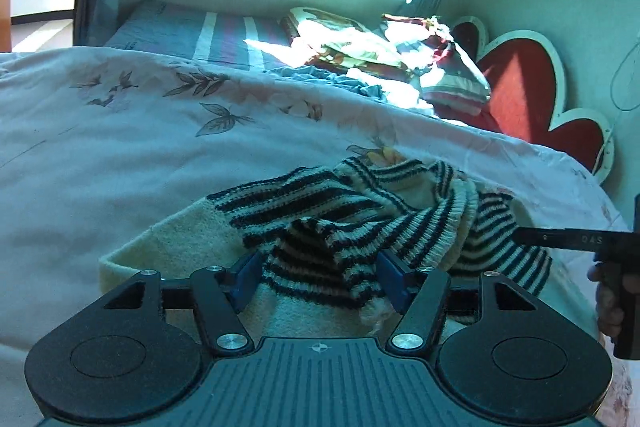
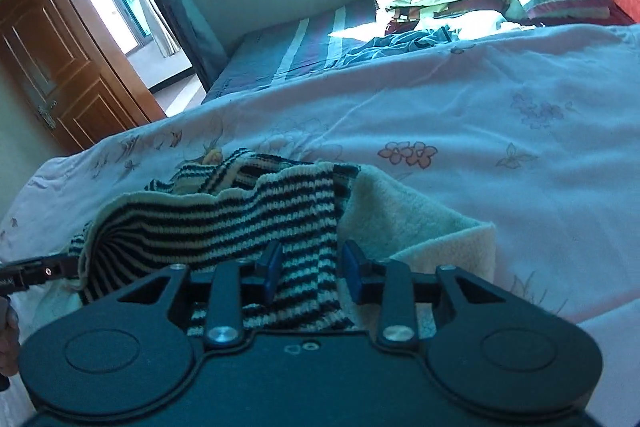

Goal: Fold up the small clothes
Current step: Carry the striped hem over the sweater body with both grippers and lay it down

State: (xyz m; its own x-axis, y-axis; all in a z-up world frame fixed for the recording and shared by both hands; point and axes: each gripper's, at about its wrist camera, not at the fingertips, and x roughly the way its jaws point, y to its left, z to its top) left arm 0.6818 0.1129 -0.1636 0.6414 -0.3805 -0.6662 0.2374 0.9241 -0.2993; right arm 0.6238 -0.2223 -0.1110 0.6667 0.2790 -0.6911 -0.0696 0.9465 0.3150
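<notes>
"DAS" on right gripper

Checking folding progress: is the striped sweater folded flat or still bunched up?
Still bunched: the striped sweater lies rumpled on the cream fleece, sleeves crumpled.

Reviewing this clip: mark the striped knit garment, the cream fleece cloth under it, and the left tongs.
striped knit garment (image 1: pixel 320 223): left wrist view, on its bunched striped middle.
cream fleece cloth (image 2: pixel 404 219): right wrist view, on the bare cream part right of the stripes.
left tongs (image 1: pixel 320 281): left wrist view, midway between the blue fingertips.
</notes>
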